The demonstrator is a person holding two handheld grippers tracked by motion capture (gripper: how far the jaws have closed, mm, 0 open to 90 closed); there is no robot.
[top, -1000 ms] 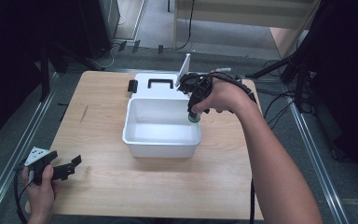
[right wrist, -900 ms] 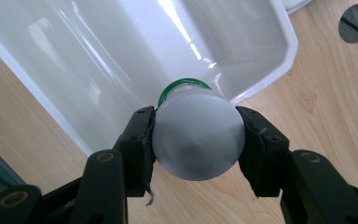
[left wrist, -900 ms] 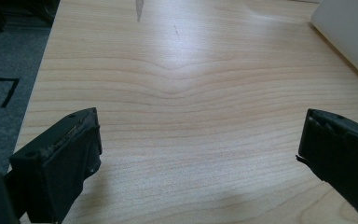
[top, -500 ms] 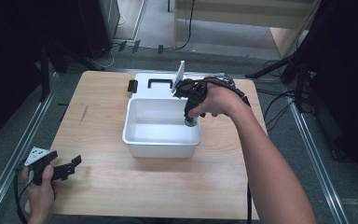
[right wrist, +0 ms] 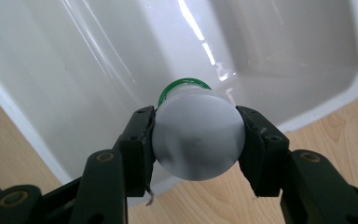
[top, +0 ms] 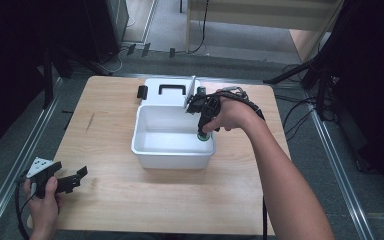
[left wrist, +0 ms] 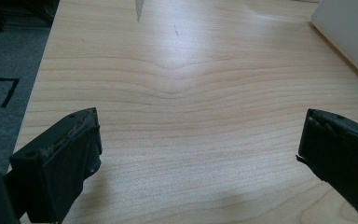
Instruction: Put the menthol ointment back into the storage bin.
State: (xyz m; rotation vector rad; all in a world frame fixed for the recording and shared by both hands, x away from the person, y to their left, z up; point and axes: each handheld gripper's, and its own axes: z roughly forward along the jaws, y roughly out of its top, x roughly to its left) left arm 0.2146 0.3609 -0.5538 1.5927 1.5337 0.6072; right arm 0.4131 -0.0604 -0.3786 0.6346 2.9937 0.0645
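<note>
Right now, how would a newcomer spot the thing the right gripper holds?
On the wooden table sits a white tub. Over its right rim, the right gripper clamps a small jar: a white round cap and a green band, the sole green item here.

A small jar (right wrist: pixel 196 140) with a pale grey screw cap and a green body is clamped between the right jaws, one pad on each side of the cap. Its cap faces back along the jaws and its green end points away from them, into the white bin (right wrist: pixel 74 70) that lies just beyond the jaw tips.
</note>
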